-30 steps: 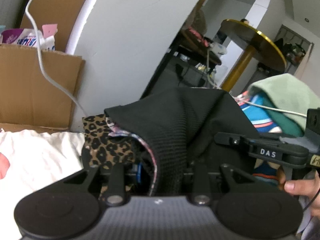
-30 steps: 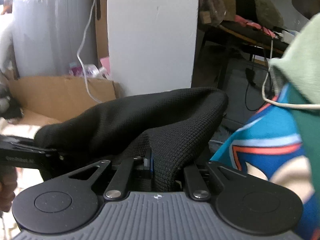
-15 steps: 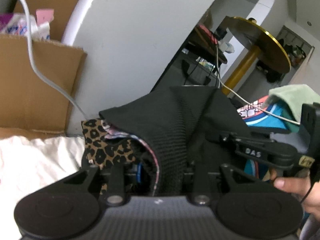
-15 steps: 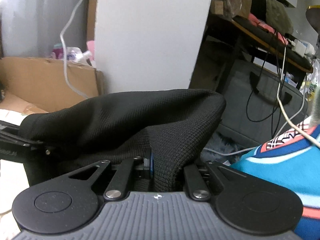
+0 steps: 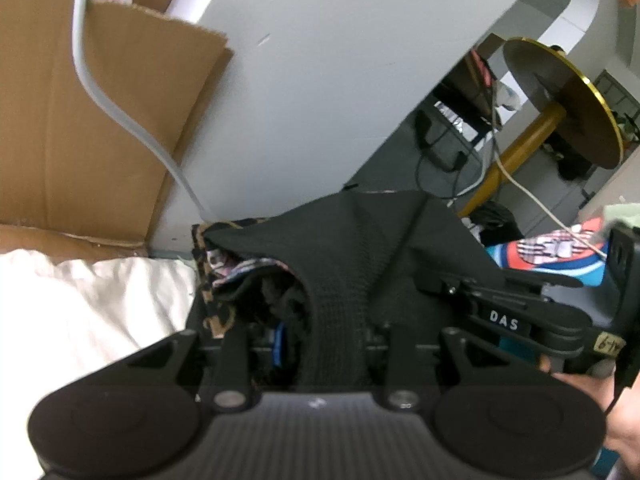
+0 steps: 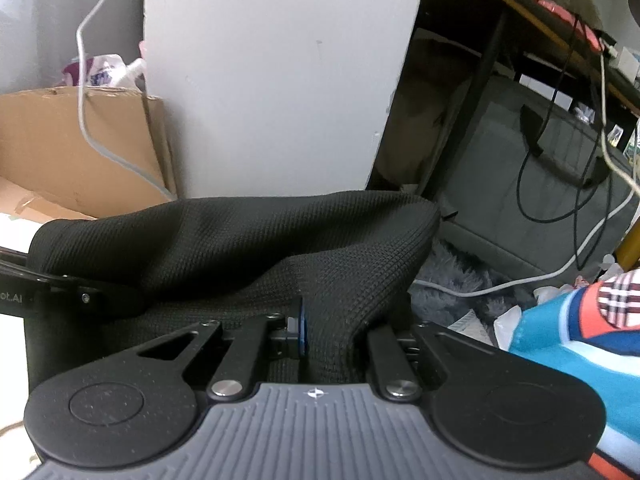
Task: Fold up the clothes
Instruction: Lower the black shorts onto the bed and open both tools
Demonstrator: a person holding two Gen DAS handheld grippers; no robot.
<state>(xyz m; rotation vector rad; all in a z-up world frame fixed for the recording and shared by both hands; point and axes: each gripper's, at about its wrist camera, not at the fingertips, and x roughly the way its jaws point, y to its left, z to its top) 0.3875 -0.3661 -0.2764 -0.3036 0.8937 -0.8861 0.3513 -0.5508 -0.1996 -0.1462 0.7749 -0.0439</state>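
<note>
A black knit garment [image 5: 360,256] hangs bunched between both grippers, with a leopard-print and patterned layer [image 5: 212,280] showing at its left edge. My left gripper [image 5: 320,344] is shut on a thick fold of it, and the cloth hides the fingertips. In the right wrist view the same black garment [image 6: 248,240] drapes over my right gripper [image 6: 316,332], which is shut on a narrow fold. The right gripper [image 5: 504,320] also shows in the left wrist view, held by a hand [image 5: 624,428]. The left gripper [image 6: 60,296] appears at the left edge of the right wrist view.
A white sheet [image 5: 80,304] lies below left, with a cardboard box [image 5: 80,120] and a white pillar [image 5: 340,80] behind it. A blue and orange garment [image 6: 580,352] is piled at the right. Beyond are a grey bag [image 6: 520,184], loose cables [image 6: 560,200] and a gold-edged round table [image 5: 568,100].
Both grippers have sunk and carried the black garment away from the colourful pile, which now fills less of each view. Both grips look the same.
</note>
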